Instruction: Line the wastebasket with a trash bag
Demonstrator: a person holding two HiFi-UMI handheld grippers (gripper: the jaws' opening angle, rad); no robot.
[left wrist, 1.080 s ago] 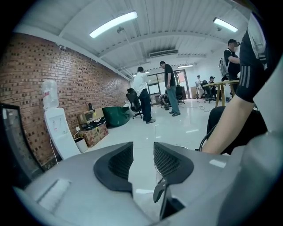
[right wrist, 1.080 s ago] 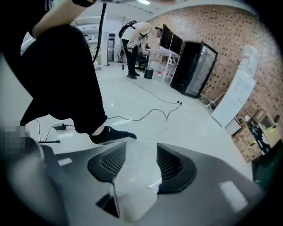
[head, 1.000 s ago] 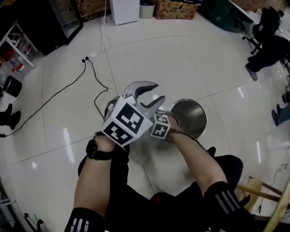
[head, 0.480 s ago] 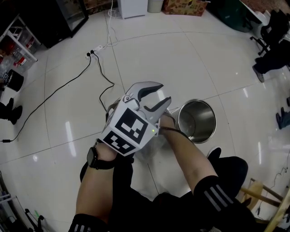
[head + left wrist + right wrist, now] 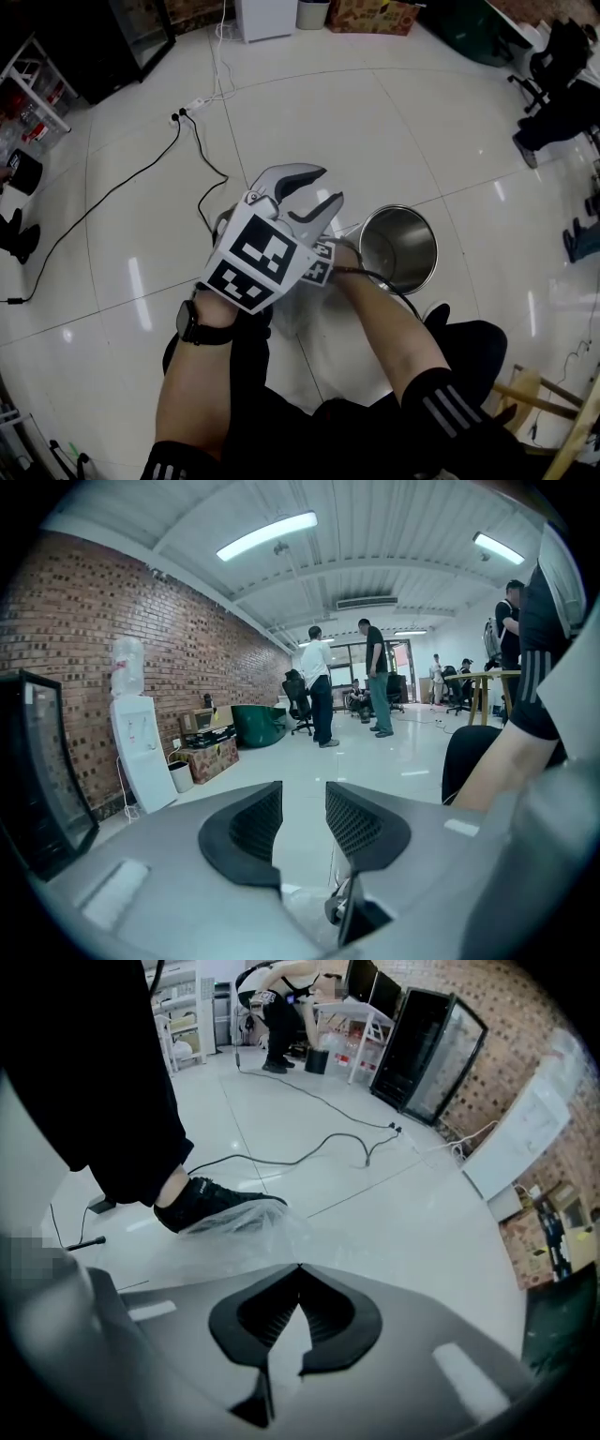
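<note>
The round, shiny metal wastebasket [image 5: 398, 248] stood upright on the glossy white tiled floor [image 5: 309, 103], its mouth open to the head view, just to the right of the two grippers and close by the person's right forearm [image 5: 384, 314]. The thin, clear plastic trash bag [image 5: 239, 1232] was outside the basket, spread in a crumpled heap on the floor in front of the right gripper [image 5: 298, 1269]. That gripper pointed steeply down at the bag. Its jaws had just been closing and their tips now met, with the film lying right against them; whether a fold of it was caught between the tips could not be made out.

The left gripper [image 5: 328, 186] was held in front of the right one in the head view and covered most of it. Its jaws stood partly apart, their pads pressing on nothing, with only floor showing through the gap.

A black shoe [image 5: 211, 1202] rested just beyond the bag, partly under the film. A black cable [image 5: 192, 155] trailed across the floor from a white power strip [image 5: 192, 105]. Farther off, the left gripper view showed a red brick wall [image 5: 159, 639], a white water dispenser [image 5: 141, 752] and people standing [image 5: 319, 691] in the room.
</note>
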